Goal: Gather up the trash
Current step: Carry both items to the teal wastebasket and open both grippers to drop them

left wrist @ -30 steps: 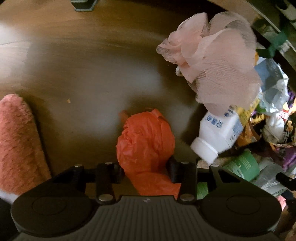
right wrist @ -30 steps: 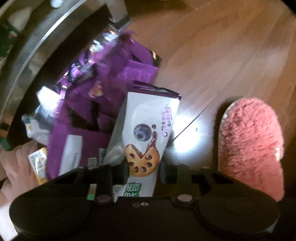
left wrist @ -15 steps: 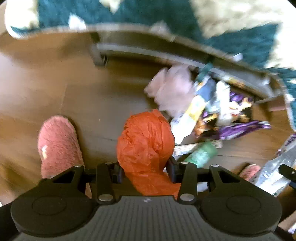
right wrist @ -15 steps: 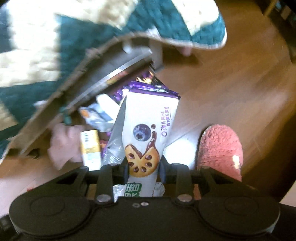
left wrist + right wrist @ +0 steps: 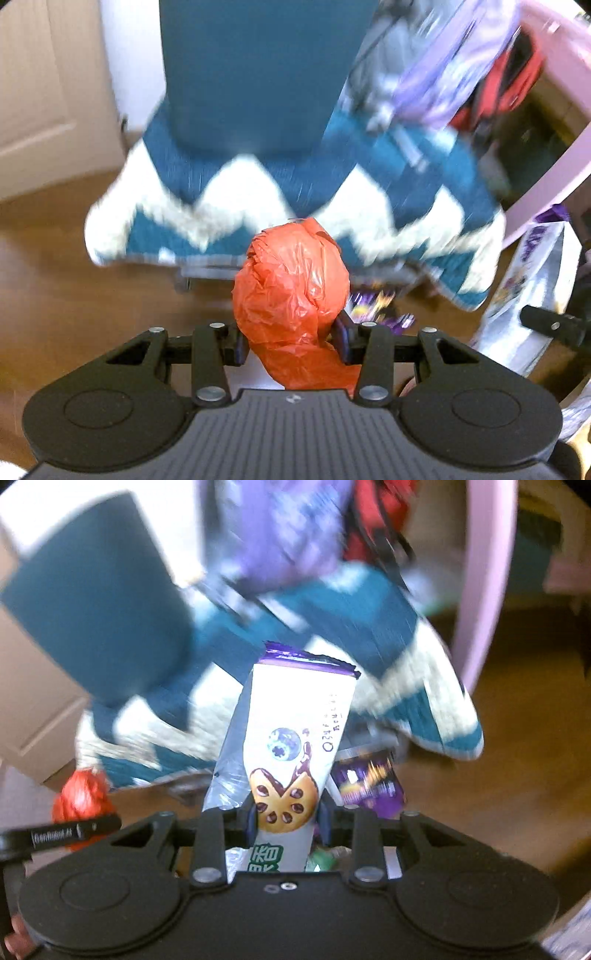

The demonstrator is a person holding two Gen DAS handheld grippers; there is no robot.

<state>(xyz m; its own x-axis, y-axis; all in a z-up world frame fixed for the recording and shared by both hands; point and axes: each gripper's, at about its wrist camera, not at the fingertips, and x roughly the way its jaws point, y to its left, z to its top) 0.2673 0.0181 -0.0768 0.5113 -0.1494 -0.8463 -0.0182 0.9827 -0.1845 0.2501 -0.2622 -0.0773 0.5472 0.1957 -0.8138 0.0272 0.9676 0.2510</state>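
The left gripper (image 5: 291, 341) is raised off the wooden floor (image 5: 55, 295) and points level toward a blue-and-white blanket (image 5: 258, 192), its fingers closed on a crumpled orange plastic bag (image 5: 291, 291) that bulges above them. The right gripper (image 5: 286, 819) is held up just beside it, clamping a white biscuit wrapper (image 5: 295, 746) (purple top edge, blueberry picture) standing upright between its fingers. Purple wrappers (image 5: 369, 786) lie on the floor below the blanket's edge.

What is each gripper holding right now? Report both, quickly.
Left gripper: closed on the crumpled orange plastic bag.
Right gripper: closed on the white cookie wrapper.
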